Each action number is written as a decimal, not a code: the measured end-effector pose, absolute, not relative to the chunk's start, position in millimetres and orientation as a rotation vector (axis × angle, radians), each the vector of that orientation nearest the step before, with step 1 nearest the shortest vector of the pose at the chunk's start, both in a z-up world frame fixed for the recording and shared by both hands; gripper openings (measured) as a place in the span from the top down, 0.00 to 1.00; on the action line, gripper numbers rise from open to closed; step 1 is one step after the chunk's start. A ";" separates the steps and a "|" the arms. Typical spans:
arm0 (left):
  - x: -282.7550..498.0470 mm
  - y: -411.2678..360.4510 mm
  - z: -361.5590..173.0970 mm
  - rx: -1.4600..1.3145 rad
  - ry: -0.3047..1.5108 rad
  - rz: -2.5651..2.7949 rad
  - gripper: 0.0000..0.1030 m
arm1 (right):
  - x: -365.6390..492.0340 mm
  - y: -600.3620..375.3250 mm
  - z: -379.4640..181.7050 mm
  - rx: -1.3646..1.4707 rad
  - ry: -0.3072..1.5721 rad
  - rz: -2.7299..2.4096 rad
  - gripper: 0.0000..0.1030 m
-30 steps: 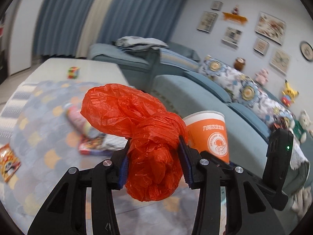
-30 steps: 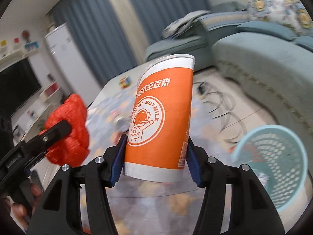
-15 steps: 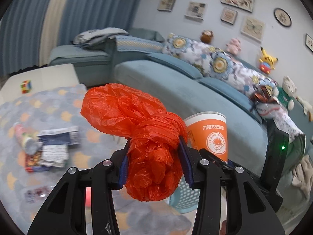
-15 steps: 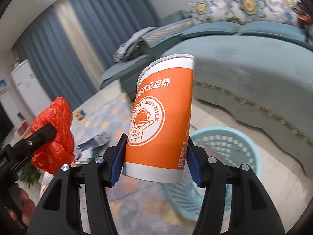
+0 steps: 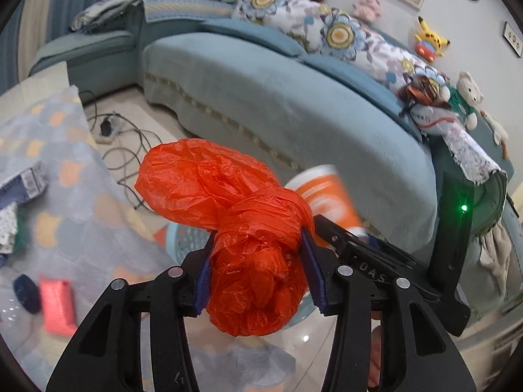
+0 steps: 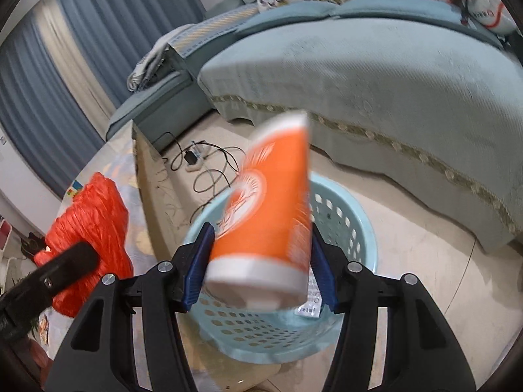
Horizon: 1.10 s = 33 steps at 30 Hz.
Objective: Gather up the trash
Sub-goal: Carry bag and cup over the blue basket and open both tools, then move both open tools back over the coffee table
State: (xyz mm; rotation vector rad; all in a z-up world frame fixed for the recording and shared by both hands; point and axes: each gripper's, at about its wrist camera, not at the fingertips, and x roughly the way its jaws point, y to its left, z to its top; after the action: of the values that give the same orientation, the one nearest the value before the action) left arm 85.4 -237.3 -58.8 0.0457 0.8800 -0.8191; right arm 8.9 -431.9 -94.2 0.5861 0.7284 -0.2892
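Note:
My left gripper (image 5: 258,277) is shut on a crumpled orange-red plastic bag (image 5: 242,228), which also shows in the right wrist view (image 6: 90,228). My right gripper (image 6: 260,264) has its jaws spread apart. The orange paper cup (image 6: 268,209) between them is blurred and tilted, and looks loose, right above the light blue perforated basket (image 6: 346,215). The cup also shows blurred in the left wrist view (image 5: 327,196), with the basket (image 5: 183,238) partly hidden behind the bag.
A teal sofa (image 5: 294,98) with floral cushions and soft toys runs behind the basket. Cables and a power strip (image 6: 196,160) lie on the tile floor. A patterned rug (image 5: 59,170) holds a red packet (image 5: 57,307), a dark object and papers.
Both grippers swung right and down toward the basket. My right gripper's jaws opened and the cup, firmly held before, is now tilted and blurred over the basket. The left still holds the bag.

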 end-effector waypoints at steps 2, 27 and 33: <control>86.5 -240.6 -64.7 0.059 0.895 -0.815 0.50 | 8.1 -431.5 -101.2 0.594 0.744 -0.292 0.48; 91.0 -188.6 -36.7 -0.096 0.839 -0.753 0.33 | 7.5 -391.7 -69.9 0.537 0.733 -0.212 0.48; 84.2 -130.5 0.9 -0.153 0.742 -0.670 0.34 | 12.1 -358.2 -38.3 0.486 0.683 -0.133 0.48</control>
State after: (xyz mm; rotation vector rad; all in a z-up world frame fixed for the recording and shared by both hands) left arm 84.2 -130.5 0.9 -0.1534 0.7416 -0.6700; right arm 12.1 -358.2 -38.3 0.4860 0.6828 -0.1330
